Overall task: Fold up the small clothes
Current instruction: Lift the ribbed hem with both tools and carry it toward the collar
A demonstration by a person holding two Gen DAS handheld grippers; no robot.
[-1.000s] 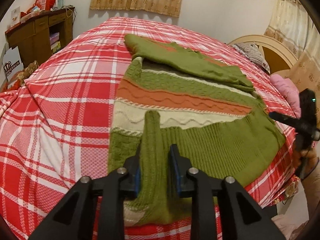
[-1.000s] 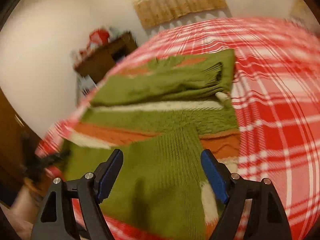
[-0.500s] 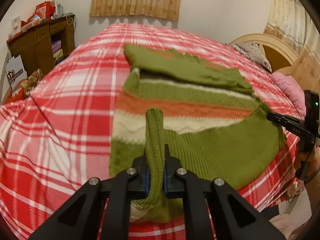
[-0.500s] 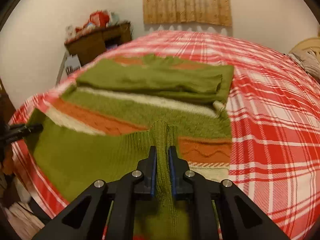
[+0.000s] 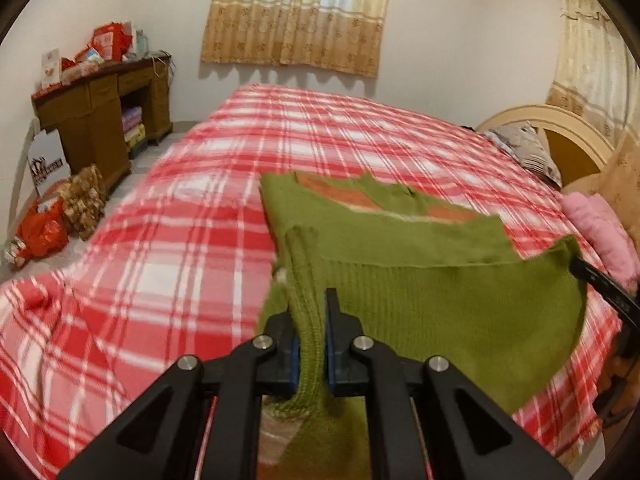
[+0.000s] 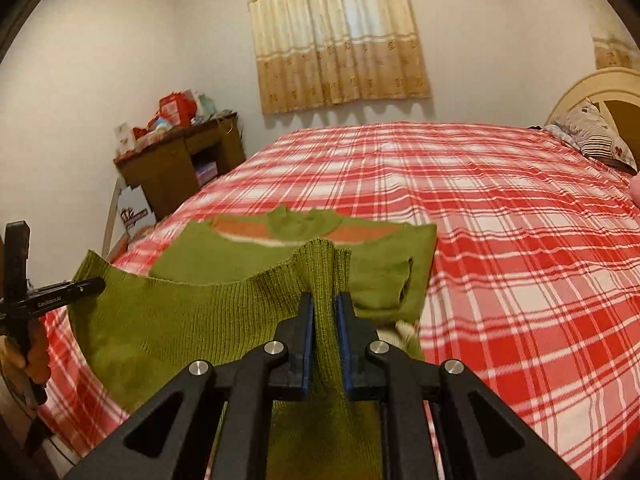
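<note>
A green knitted sweater [image 5: 440, 312] with orange and cream stripes lies on the red plaid bed [image 5: 180, 240]. Its ribbed hem is lifted off the bed and hangs between both grippers. My left gripper [image 5: 310, 320] is shut on a bunched fold of the hem at its left corner. My right gripper [image 6: 324, 312] is shut on the hem's other corner of the sweater [image 6: 192, 320]. The raised hem hides the striped middle of the garment; the folded sleeves and collar show beyond it. Each gripper shows at the edge of the other's view.
A brown desk [image 5: 100, 108] with clutter stands by the far left wall, with bags [image 5: 44, 232] on the floor beside it. Pillows [image 5: 524, 148] and a pink cloth [image 5: 600, 232] lie by the headboard [image 5: 560, 128] on the right. Curtains hang behind the bed.
Both grippers closed on the sweater's hem, the right one from wide open, then rose with it. The hem has come up off the bed and now covers the striped middle.
</note>
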